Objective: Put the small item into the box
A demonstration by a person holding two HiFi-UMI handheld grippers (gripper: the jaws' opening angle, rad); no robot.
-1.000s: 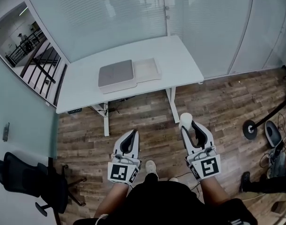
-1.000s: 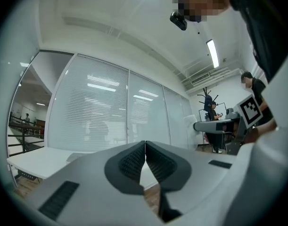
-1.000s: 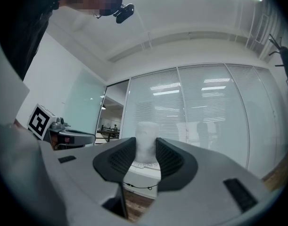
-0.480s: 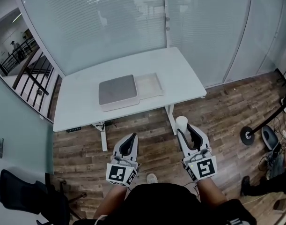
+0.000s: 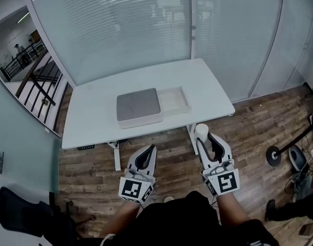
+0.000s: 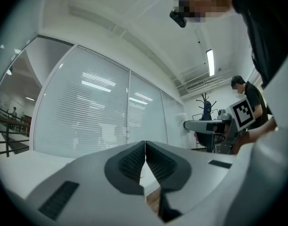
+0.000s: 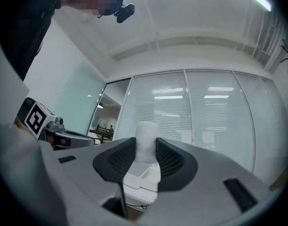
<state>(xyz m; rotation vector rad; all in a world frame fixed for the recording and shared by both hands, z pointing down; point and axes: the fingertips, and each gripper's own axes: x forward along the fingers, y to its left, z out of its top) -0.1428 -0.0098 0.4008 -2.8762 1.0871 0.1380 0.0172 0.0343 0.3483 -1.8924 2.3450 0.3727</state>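
A white cylindrical small item (image 5: 201,131) (image 7: 145,142) sticks up between the jaws of my right gripper (image 5: 206,137) (image 7: 146,150), which is shut on it. My left gripper (image 5: 147,154) (image 6: 145,155) is shut with nothing in it, its pads touching. Both are held over the wooden floor, short of the white table (image 5: 95,106). On the table stands the box: an open shallow tray (image 5: 175,101) (image 7: 143,174) with its grey lid (image 5: 139,107) lying beside it on the left.
A glass wall with blinds (image 5: 146,24) runs behind the table. A black office chair (image 5: 23,217) stands at the lower left. A black round lamp base (image 5: 273,156) and cables lie on the floor at the right. Another person (image 6: 245,121) stands in the left gripper view.
The table and box have come closer and sit lower and more central in the head view. Both grippers keep their pose, the right one still holding the item.
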